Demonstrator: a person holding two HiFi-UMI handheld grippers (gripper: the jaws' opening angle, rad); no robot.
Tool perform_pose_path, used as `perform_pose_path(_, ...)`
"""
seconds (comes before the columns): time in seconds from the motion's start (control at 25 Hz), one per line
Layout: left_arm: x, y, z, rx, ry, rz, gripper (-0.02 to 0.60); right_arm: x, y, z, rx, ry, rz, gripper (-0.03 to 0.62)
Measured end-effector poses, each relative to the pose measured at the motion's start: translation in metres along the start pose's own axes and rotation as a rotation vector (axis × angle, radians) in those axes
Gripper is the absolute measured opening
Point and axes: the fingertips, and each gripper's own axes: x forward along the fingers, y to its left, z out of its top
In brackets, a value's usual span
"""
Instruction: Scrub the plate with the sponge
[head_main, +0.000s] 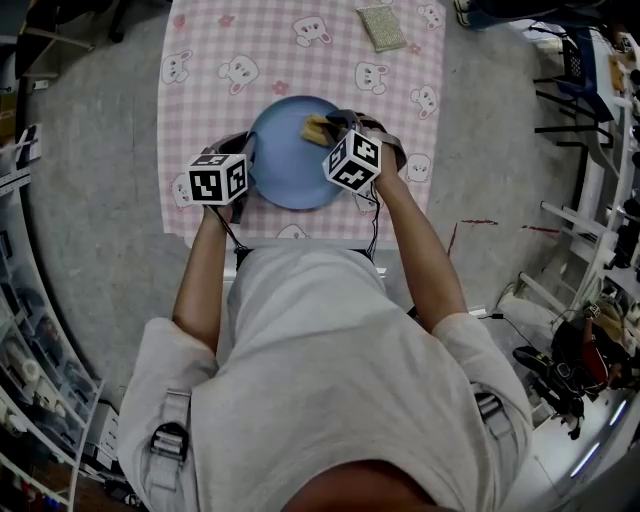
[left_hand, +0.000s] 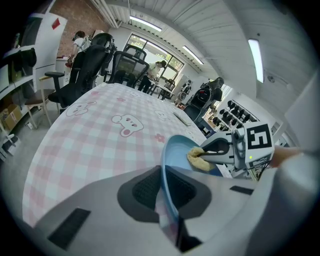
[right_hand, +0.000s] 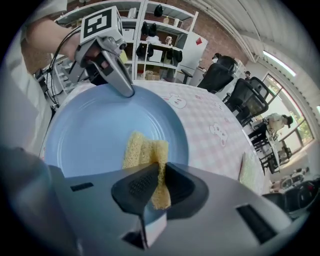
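Observation:
A round blue plate (head_main: 290, 160) lies on the pink checked tablecloth near the table's front edge. My left gripper (head_main: 246, 165) is shut on the plate's left rim (left_hand: 167, 200), which runs edge-on between its jaws. The right gripper (head_main: 330, 128) holds a yellow sponge (right_hand: 145, 152) pinched between its jaws, and the sponge (head_main: 317, 129) rests on the plate's upper right part (right_hand: 95, 135). In the left gripper view the sponge (left_hand: 197, 159) shows over the plate beside the right gripper's fingers (left_hand: 217, 147).
A second greenish sponge (head_main: 381, 27) lies at the far edge of the table (head_main: 200, 50). Grey floor surrounds the table; shelving (head_main: 600, 150) stands at the right. Office chairs (left_hand: 115, 62) and people stand beyond the table's far end.

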Motion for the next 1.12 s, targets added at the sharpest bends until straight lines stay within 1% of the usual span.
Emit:
perform_pose_path(0.28,0.000,0.000,0.000,-0.008,0.006,0.005,0.032,0.010,-0.009,0.028,-0.063,-0.025,-0.068,0.047)
perform_pose_path(0.52,-0.001,0.001,0.000,-0.008,0.004,0.007,0.032,0.014,0.005,0.061,-0.171,-0.087,-0.085,0.046)
perform_pose_path(0.76,-0.002,-0.001,-0.003,-0.023,0.009,0.008,0.032,0.008,0.028,0.080,-0.245,-0.151,-0.050,0.046)
perform_pose_path(0.92,0.000,-0.001,-0.002,-0.018,0.007,0.012,0.032,0.003,0.046,0.087,-0.283,-0.194,0.000,0.048)
perform_pose_path(1.12,0.000,0.002,-0.002,-0.007,0.014,0.014,0.031,-0.001,0.068,0.090,-0.329,-0.213,0.061,0.048)
